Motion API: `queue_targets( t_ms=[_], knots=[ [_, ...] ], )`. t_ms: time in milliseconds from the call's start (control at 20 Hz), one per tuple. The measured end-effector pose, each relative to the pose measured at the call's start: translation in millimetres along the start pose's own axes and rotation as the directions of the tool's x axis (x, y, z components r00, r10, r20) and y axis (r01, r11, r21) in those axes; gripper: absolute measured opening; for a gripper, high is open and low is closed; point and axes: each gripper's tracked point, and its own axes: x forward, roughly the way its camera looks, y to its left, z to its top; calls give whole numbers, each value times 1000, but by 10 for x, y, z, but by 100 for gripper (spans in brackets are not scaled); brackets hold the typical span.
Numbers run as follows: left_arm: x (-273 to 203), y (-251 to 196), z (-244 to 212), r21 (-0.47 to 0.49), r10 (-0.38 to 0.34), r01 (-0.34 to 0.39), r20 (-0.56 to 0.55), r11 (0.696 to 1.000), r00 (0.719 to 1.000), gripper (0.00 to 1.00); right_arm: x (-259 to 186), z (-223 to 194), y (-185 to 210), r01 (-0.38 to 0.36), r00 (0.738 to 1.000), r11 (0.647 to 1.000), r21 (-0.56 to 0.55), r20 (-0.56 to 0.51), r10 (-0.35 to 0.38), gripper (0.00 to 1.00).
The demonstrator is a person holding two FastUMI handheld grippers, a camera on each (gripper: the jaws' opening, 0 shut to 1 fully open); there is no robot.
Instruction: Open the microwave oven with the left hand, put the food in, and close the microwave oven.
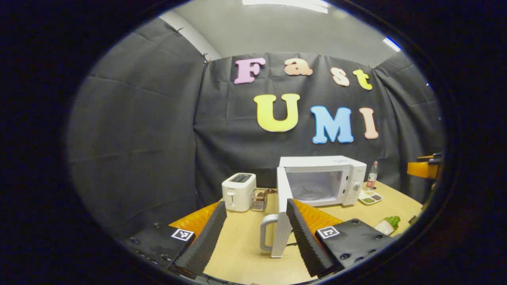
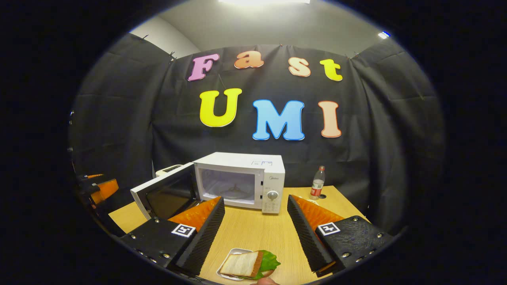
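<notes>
White microwave oven (image 2: 241,180) door (image 2: 164,194) hangs open; both my grippers, left (image 1: 255,233) and right (image 2: 255,233), are spread and empty, so I lower the right squarely over the sandwich on its small white tray (image 2: 247,264), pinching the tray rim

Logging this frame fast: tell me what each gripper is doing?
Left gripper: open, holding nothing.
Right gripper: open, above the sandwich with green lettuce.
</notes>
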Motion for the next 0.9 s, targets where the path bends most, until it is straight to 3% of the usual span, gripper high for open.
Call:
queue_targets(
  t_ms=[50,100,200,300,350,500,750,800,900],
  knots=[
    [-68,-46,124,8,0,0,25,1000,1000,94,32,-115,-13,-20,999,1000,14,-40,20,96],
    [-123,-98,219,14,0,-1,46,1000,999,100,64,-241,-28,-38,996,999,28,-82,40,96],
    [-234,-208,357,17,2,-3,72,1000,997,97,102,-497,-69,-64,984,996,65,-163,74,96],
    [-338,-304,451,15,6,-8,93,1000,996,100,140,-743,-107,-75,967,992,104,-235,98,96],
    [-397,-345,478,13,8,-9,96,1000,995,94,166,-871,-129,-78,957,991,108,-270,105,96],
    [-529,-448,482,21,11,-14,94,1000,996,100,212,-1201,-178,-89,922,987,131,-365,131,97],
    [-624,-509,533,34,32,-36,92,999,995,100,209,-1571,-158,-91,850,960,264,-482,213,96],
    [-647,-511,540,34,41,-45,96,998,994,97,196,-1635,-151,-83,834,955,286,-505,224,97],
    [-676,-523,557,33,50,-54,103,998,993,100,184,-1785,-136,-76,794,939,336,-549,261,97]
  ],
)
